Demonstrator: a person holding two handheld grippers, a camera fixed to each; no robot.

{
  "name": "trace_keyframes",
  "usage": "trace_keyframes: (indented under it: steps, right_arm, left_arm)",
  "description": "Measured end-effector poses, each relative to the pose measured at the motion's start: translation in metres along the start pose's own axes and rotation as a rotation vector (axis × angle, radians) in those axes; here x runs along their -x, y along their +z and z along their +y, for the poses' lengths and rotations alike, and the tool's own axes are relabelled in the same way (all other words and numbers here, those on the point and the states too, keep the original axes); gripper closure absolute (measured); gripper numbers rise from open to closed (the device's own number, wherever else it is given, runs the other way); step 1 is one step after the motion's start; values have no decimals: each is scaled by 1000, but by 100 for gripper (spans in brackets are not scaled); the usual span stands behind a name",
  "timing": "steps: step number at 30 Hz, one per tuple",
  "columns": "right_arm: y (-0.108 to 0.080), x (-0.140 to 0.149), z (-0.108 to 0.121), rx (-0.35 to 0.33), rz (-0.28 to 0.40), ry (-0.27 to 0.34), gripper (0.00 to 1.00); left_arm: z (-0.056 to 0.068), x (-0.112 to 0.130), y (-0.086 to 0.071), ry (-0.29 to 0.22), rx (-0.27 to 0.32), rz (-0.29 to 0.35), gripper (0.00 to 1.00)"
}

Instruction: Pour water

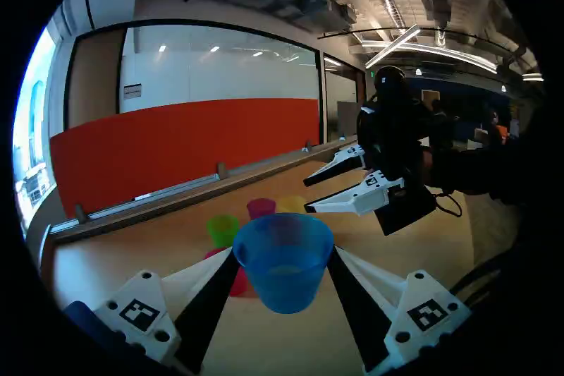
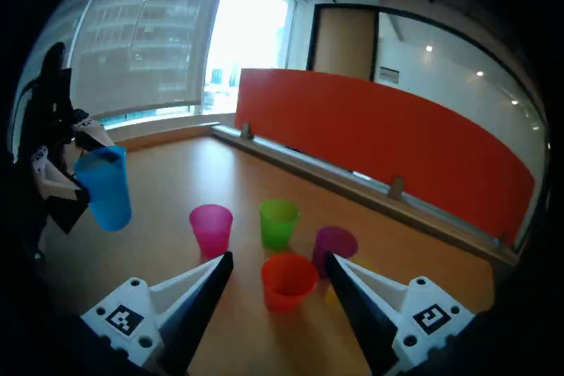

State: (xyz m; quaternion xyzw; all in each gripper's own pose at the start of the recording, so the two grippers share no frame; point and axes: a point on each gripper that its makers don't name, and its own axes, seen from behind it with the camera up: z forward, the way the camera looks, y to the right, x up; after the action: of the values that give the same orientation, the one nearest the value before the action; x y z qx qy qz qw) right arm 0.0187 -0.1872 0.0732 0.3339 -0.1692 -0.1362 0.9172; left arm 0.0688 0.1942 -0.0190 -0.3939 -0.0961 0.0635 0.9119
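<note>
My left gripper [image 1: 283,252] is shut on a translucent blue cup [image 1: 283,270], held roughly upright above the wooden table [image 1: 127,256]. Beyond it stand a green cup [image 1: 223,229], a magenta cup [image 1: 261,207] and a yellow cup [image 1: 290,203]. A pink-red cup [image 1: 240,283] is mostly hidden behind the left finger. My right gripper [image 1: 310,196] hovers open at the right, held by a hand. In the right gripper view my right gripper [image 2: 277,257] is open, with an orange-red cup [image 2: 289,281] standing between its fingers. The blue cup [image 2: 106,189] hangs at the far left in the left gripper [image 2: 81,164].
A pink cup [image 2: 211,229], a green cup [image 2: 278,223] and a purple cup [image 2: 335,243] cluster mid-table [image 2: 176,178]. A low orange partition [image 2: 395,136] on a rail runs along the table's far edge. Windows lie beyond the left gripper.
</note>
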Motion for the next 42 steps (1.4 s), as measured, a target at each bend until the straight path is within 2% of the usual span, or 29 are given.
trace_keyframes:
  steps: [11,24,36,42]
  right_arm:
    - [44,-16,-2,-29,-54,-29,0]
    - [99,-25,-1,-63,-147,-46,0]
    - [144,-13,-2,-91,-279,-14,0]
    - [158,-2,-6,-106,-354,35,0]
  left_arm:
    - [-1,-1,-17,-8,-27,18,14]
    - [-10,12,-24,-34,-39,15,14]
    - [-18,21,-24,-47,-50,24,14]
    - [-23,23,-24,-54,-52,28,14]
